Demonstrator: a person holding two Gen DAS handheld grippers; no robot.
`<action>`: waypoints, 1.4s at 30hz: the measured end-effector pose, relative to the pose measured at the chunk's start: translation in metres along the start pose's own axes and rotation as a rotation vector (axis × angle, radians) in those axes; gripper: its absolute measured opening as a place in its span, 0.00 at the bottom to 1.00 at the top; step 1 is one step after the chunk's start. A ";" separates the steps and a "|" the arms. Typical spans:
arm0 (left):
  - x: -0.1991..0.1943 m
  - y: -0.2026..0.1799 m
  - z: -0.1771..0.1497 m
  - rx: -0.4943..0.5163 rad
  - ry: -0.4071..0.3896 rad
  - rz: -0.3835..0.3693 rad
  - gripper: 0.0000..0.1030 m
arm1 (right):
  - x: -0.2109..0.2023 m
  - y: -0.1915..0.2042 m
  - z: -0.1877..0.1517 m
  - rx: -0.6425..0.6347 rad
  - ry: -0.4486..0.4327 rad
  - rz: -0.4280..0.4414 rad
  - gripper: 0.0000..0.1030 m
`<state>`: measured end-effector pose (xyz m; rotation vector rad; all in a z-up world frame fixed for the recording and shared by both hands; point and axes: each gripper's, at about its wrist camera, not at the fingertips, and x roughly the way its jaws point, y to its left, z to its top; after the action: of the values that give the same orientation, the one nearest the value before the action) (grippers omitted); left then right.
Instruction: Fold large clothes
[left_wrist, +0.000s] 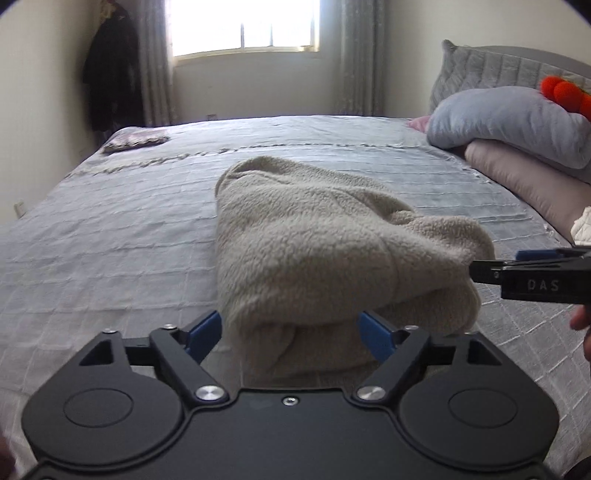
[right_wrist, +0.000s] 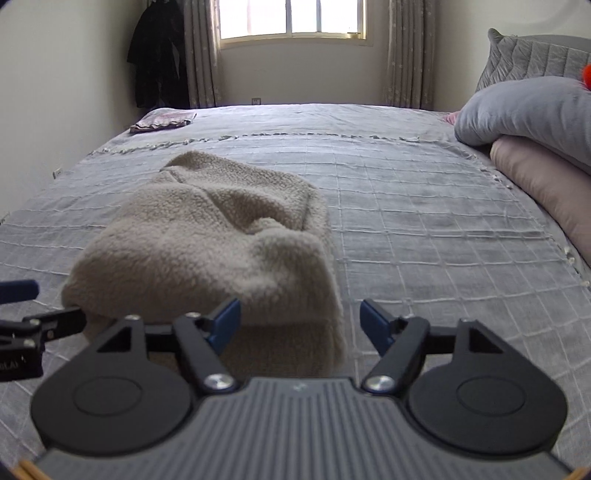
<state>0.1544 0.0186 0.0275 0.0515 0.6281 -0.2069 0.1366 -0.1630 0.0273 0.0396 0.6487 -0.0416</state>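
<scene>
- Fleece (left_wrist: 314, 251) lies folded into a thick bundle on the bed (left_wrist: 110, 240), its near edge at my fingertips.
- Left gripper (left_wrist: 291, 334) has jaws apart around that edge; right gripper (right_wrist: 300, 323) gapes at the bundle's right corner, holding nothing, probably ready to tidy.
- Pillows (right_wrist: 528, 114) sit far right, well clear.

beige fleece (left_wrist: 314, 236), grey checked bedspread (left_wrist: 110, 236)
</scene>
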 end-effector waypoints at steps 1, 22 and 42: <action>-0.006 -0.001 -0.001 -0.017 0.004 0.011 0.88 | -0.007 0.001 -0.004 -0.001 -0.005 -0.013 0.73; -0.014 -0.039 -0.034 -0.099 0.050 0.198 1.00 | -0.046 -0.004 -0.055 0.012 -0.049 -0.145 1.00; -0.014 -0.023 -0.046 -0.132 0.092 0.180 1.00 | -0.042 0.014 -0.063 -0.020 -0.036 -0.122 1.00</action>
<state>0.1123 0.0039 -0.0009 -0.0093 0.7238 0.0115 0.0661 -0.1444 0.0031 -0.0204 0.6150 -0.1528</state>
